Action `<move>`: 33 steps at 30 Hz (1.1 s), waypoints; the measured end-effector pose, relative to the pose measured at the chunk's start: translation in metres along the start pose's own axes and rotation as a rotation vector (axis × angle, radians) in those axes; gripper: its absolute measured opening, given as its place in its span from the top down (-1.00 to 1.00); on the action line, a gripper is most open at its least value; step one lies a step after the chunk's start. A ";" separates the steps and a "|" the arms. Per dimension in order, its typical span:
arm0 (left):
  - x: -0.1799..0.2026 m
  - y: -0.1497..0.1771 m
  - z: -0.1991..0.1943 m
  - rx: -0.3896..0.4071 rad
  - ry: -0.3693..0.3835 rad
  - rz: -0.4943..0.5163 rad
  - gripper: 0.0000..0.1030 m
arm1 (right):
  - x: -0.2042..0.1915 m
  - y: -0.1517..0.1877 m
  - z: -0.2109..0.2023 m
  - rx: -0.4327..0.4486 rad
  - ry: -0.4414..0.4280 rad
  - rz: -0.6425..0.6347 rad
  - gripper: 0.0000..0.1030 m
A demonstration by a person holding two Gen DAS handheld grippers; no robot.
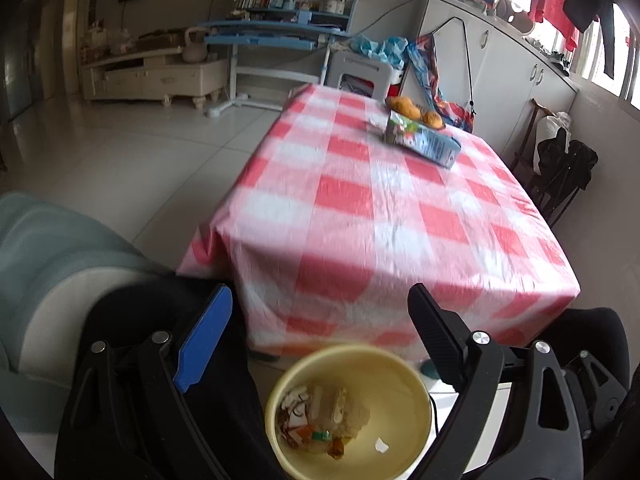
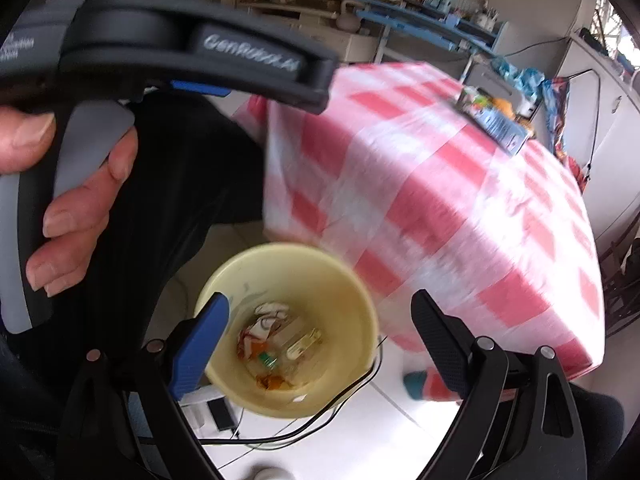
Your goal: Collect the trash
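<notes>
- Left gripper [image 1: 320, 336]: jaws spread wide, nothing between them, held above the yellow bin [image 1: 348, 412].
- Right gripper [image 2: 320, 340]: jaws likewise spread and empty, also above the yellow bin [image 2: 288, 328]. The left gripper's body [image 2: 192, 48] crosses the upper left of the right wrist view, gripped by the person's left hand [image 2: 76, 204].
- Yellow bin: stands on the floor just in front of the table's near edge. Trash [image 1: 320, 420] lies at its bottom: crumpled wrappers, orange scraps, a clear plastic piece; a small white scrap [image 1: 381, 445] sits apart from the heap. Details are blurred.
- Beside the bin: black cables [image 2: 320, 412] trail across the white floor tiles, with a dark adapter [image 2: 222, 412] and a white power strip [image 2: 200, 400] on the bin's left. The person's dark-clothed leg [image 2: 180, 184] fills the space left of the bin.
- Table [image 1: 380, 208]: covered by a red-and-white checked plastic cloth hanging over the near edge. At the far end from the bin lie a blue carton [image 1: 424, 138] on its side and orange fruit [image 1: 416, 112] just behind it.
- Beyond the table: a white stool [image 1: 360, 76], a blue desk with books [image 1: 280, 20], a cream cabinet [image 1: 152, 76] to its left, white cupboards [image 1: 500, 60] on the right under hanging laundry [image 1: 568, 0].
</notes>
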State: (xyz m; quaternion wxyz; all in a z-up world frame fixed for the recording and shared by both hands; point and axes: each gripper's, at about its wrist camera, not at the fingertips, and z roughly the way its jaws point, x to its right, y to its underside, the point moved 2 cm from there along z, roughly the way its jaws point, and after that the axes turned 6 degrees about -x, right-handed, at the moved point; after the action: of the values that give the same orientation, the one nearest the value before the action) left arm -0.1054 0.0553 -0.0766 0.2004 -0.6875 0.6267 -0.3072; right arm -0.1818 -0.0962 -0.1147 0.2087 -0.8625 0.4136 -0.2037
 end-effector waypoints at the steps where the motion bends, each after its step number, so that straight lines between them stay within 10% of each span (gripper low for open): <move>1: 0.001 -0.006 0.001 0.005 0.000 0.008 -0.67 | 0.005 -0.002 -0.001 0.008 0.000 0.006 -0.72; 18: 0.109 -0.213 0.113 0.073 0.063 0.248 -0.68 | 0.104 -0.053 0.027 0.100 -0.004 0.105 -0.72; 25: 0.172 -0.279 0.228 -0.136 0.155 0.417 -0.68 | 0.128 -0.051 0.044 0.085 -0.065 0.198 -0.72; 33: 0.189 -0.278 0.308 -0.410 0.201 0.446 -0.67 | 0.144 -0.052 0.054 0.069 -0.132 0.274 -0.73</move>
State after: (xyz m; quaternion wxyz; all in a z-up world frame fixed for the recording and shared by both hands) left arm 0.3120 -0.1271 -0.0857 0.0571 -0.5255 0.8275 -0.1892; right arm -0.0389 -0.1711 -0.1062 0.2910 -0.8017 0.5056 -0.1303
